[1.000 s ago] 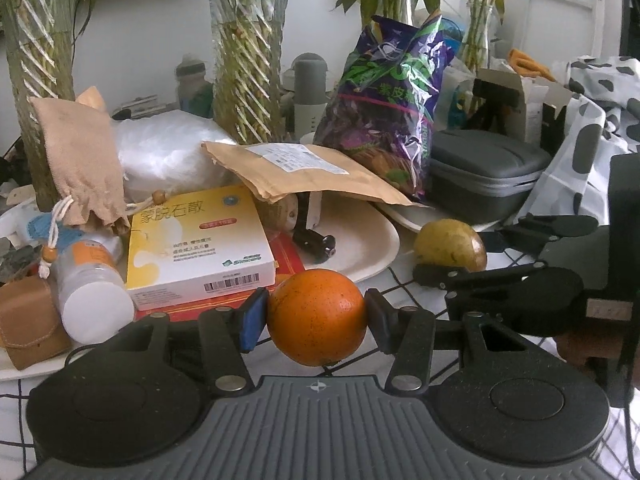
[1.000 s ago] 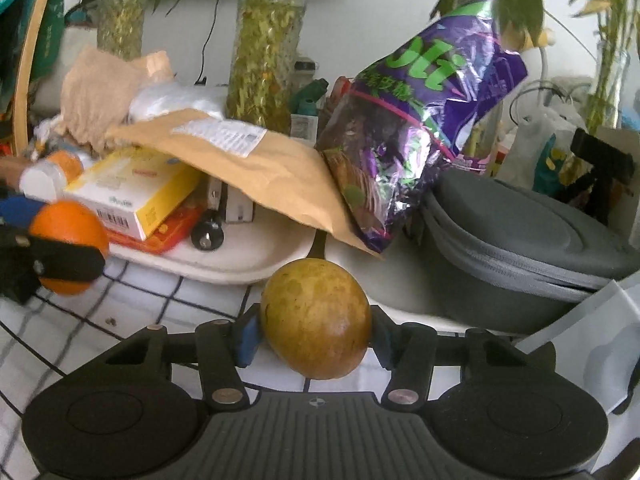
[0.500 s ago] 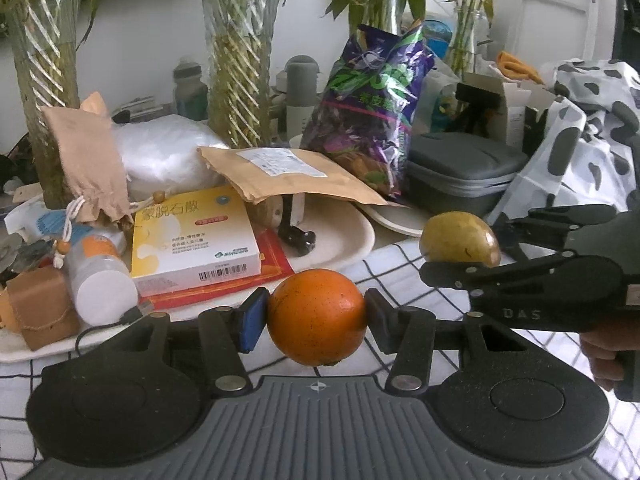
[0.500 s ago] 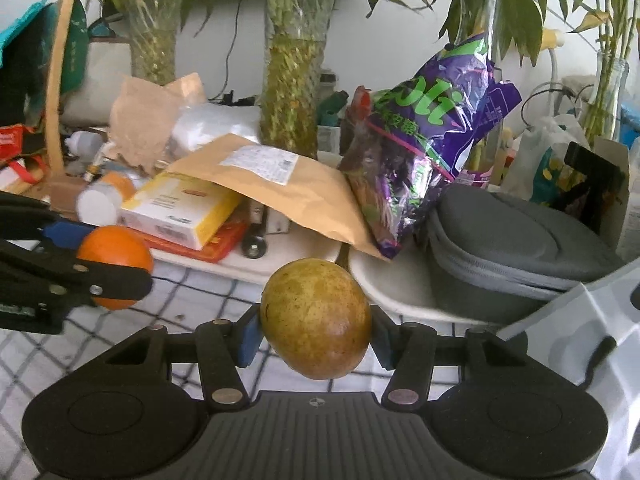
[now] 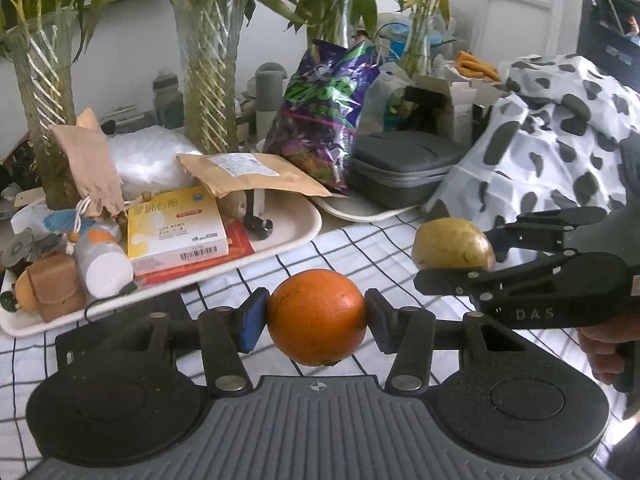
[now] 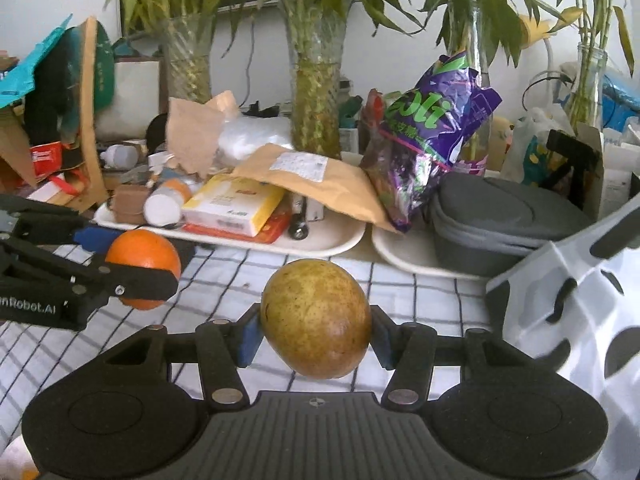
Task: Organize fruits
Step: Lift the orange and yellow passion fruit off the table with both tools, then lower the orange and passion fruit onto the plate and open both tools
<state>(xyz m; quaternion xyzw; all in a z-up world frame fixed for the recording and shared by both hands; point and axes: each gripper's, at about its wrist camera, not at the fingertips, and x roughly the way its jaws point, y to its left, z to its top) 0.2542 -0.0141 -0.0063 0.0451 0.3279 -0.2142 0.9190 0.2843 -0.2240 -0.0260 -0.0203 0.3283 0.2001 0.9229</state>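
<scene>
My left gripper (image 5: 316,318) is shut on an orange (image 5: 317,316) and holds it above the checked tablecloth (image 5: 360,248). My right gripper (image 6: 316,334) is shut on a yellow-green mango (image 6: 316,318), also held above the cloth. In the left wrist view the right gripper (image 5: 456,254) with the mango (image 5: 452,243) is to the right and a little ahead. In the right wrist view the left gripper (image 6: 136,266) with the orange (image 6: 143,254) is at the left.
A cream tray (image 5: 296,236) ahead holds a yellow box (image 5: 176,226), a brown envelope (image 5: 248,174), bottles and pouches. A second tray (image 6: 400,256) carries a grey case (image 6: 500,220) and a purple bag (image 6: 428,128). Glass vases with bamboo stand behind. A spotted cloth (image 5: 552,140) lies at the right.
Both grippers have drawn back from the trays and risen, each still holding its fruit. More of the checked cloth shows between the fruits and the trays.
</scene>
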